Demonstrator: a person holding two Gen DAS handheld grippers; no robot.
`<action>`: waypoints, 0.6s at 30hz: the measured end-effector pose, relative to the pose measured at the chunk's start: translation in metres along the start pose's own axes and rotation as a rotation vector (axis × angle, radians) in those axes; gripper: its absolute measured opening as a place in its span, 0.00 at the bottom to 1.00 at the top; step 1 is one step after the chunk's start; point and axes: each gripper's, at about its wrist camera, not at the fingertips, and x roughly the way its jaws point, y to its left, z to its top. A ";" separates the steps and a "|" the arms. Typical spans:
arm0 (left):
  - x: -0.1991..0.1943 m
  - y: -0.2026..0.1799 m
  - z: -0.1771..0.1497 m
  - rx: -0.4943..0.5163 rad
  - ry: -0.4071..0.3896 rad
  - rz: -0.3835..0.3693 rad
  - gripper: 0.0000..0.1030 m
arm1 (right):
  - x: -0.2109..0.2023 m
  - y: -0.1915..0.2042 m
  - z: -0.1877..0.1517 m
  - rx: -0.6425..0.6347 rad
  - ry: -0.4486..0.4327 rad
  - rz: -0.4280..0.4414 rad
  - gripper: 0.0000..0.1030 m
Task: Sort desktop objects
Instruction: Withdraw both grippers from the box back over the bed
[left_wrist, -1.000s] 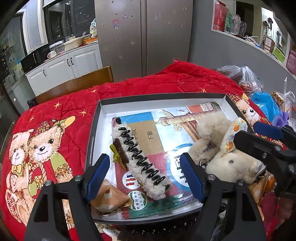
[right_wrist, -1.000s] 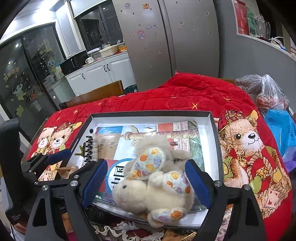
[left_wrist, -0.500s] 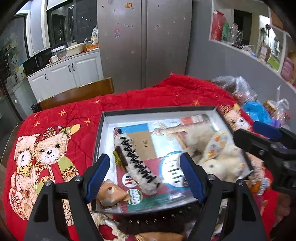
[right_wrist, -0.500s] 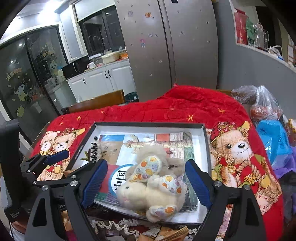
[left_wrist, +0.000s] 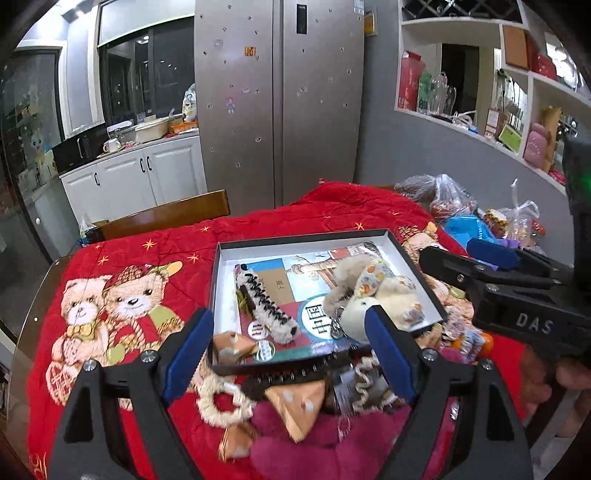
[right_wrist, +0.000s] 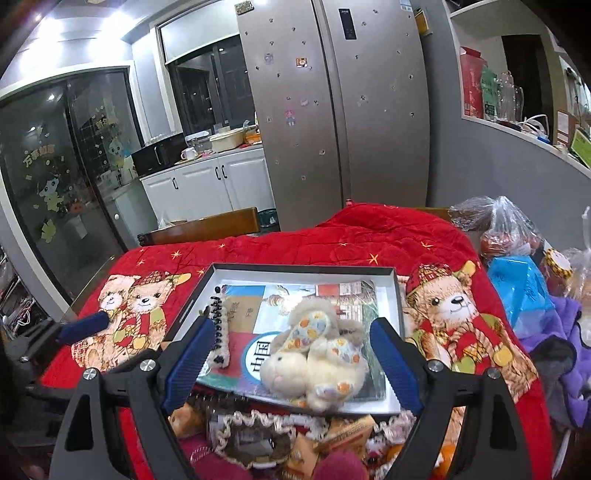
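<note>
A shallow dark-rimmed box lies on a red bear-print quilt. In it are a picture booklet, a cream plush rabbit, a fuzzy hair claw clip and a small brown packet. My left gripper is open and empty, above the box's near edge. My right gripper is open and empty, held back from the rabbit; it shows at the right of the left wrist view.
Loose items lie in front of the box: a cream scrunchie, brown packets, a spiral-bound notebook edge, a magenta plush. Plastic bags and a blue bag sit at the right. A wooden chair stands behind.
Both grippers have pulled up and back from the box, so the loose items in front of it come into view. The rabbit stays in the box. Both stay open.
</note>
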 end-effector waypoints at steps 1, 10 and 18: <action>-0.007 0.001 -0.003 -0.007 -0.001 -0.007 0.83 | -0.006 -0.001 -0.003 0.005 -0.003 -0.001 0.86; -0.068 0.011 -0.044 -0.070 -0.033 -0.012 0.84 | -0.059 -0.015 -0.040 0.048 -0.048 -0.051 0.86; -0.091 0.013 -0.109 -0.103 -0.040 -0.006 0.87 | -0.085 -0.039 -0.097 0.102 -0.052 -0.143 0.86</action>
